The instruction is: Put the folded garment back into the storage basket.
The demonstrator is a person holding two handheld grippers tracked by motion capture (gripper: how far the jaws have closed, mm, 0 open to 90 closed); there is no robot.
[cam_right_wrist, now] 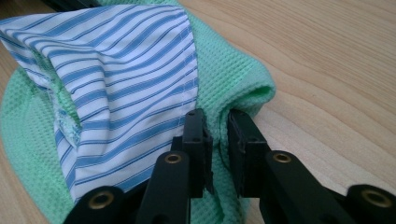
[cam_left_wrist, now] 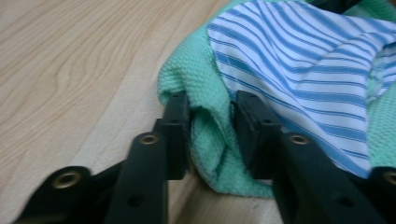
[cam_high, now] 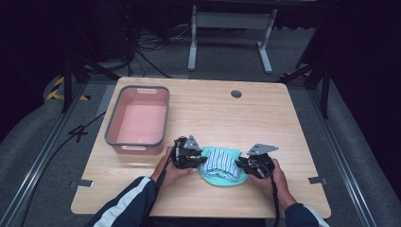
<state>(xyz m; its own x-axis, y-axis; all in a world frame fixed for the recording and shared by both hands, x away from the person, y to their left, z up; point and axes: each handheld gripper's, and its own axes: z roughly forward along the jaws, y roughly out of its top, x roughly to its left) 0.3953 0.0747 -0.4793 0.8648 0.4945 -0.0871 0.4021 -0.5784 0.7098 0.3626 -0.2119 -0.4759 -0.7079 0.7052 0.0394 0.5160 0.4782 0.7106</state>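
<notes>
A green waffle-weave cloth lies bunched at the table's near middle, with a blue-and-white striped cloth on top of it. My left gripper sits at the bundle's left edge. In the left gripper view its jaws pinch a fold of the green cloth, beside the striped cloth. My right gripper is at the bundle's right edge. In the right gripper view it is shut on a green fold, next to the striped cloth's hem.
A pink bin with a grey rim stands on the left of the wooden table and looks empty. A round cable hole lies near the far edge. A person's sleeved forearms reach in from the near edge.
</notes>
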